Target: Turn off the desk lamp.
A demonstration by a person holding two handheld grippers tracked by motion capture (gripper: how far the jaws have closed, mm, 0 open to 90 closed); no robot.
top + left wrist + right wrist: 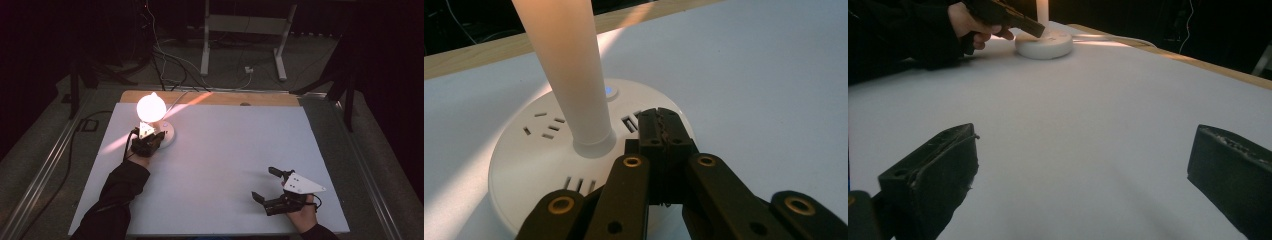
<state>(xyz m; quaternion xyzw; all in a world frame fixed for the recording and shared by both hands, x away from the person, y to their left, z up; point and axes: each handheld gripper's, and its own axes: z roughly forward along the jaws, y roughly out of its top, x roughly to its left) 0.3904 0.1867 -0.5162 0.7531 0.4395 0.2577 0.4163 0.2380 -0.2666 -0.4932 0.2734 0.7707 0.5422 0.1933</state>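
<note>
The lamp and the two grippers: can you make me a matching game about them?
Things:
1. lamp
2. left gripper
3. right gripper
4. table

States:
A. jaws wide open, nothing between them
B. glowing
C. jaws shut, tips over the lamp's round white base
D. white top, wooden far edge

Pairs: 1-B, 2-C, 3-A, 4-D

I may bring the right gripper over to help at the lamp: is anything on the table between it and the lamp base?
Nothing visible. The white table between the right gripper, jaws open, and the lamp base is bare. The left gripper, jaws shut, already rests on that base beside the stem, on its near side.
</note>
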